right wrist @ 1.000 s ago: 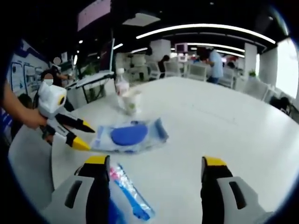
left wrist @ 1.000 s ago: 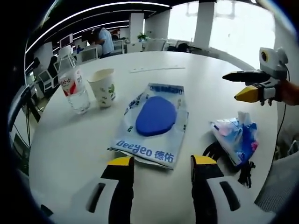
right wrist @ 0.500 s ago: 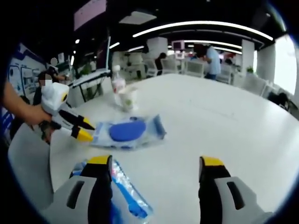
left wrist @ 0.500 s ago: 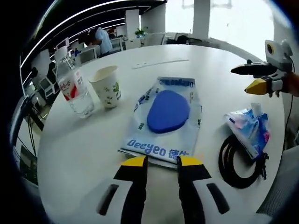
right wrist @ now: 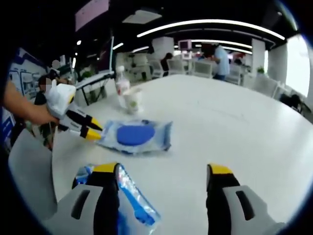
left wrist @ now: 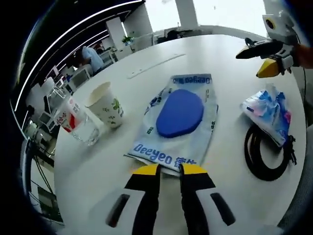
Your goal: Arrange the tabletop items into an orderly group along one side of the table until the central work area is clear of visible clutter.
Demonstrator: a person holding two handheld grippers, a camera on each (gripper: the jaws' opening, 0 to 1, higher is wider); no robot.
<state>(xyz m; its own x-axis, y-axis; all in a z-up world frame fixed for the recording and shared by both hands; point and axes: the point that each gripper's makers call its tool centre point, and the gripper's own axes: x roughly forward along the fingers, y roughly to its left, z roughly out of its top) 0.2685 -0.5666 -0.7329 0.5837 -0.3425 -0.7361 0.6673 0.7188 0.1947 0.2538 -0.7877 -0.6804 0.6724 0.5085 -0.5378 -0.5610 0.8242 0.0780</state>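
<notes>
In the left gripper view, the left gripper (left wrist: 169, 171) has pinched its jaws together since a second ago, when they were wide apart. The yellow tips now bite the near edge of the clear packet with the blue pad (left wrist: 177, 120), right by the word "Deeyeo". I think this means the packet is caught and can be pulled to one side of the white table (left wrist: 98, 176), but the middle is not tidy yet. The packet lies flat and runs away from the tips toward the far side. To its left stand a paper cup (left wrist: 104, 104) and a water bottle (left wrist: 72, 119), close beside each other. To its right lie a blue and pink wrapper (left wrist: 269, 115) and a black cable loop (left wrist: 267, 156), with the wrapper resting over the loop's far part. The right gripper (left wrist: 268, 58) hangs above the far right of the table.

In the right gripper view, the right gripper (right wrist: 161, 170) has its jaws wide apart with nothing between them. The blue and pink wrapper (right wrist: 130, 200) is just beside its left jaw. The packet with the blue pad (right wrist: 135, 136) lies farther off, to the left. The left gripper (right wrist: 95, 135) has closed its tips on that packet's left edge. The paper cup (right wrist: 133, 103) and water bottle (right wrist: 122, 87) stand far behind the packet.
</notes>
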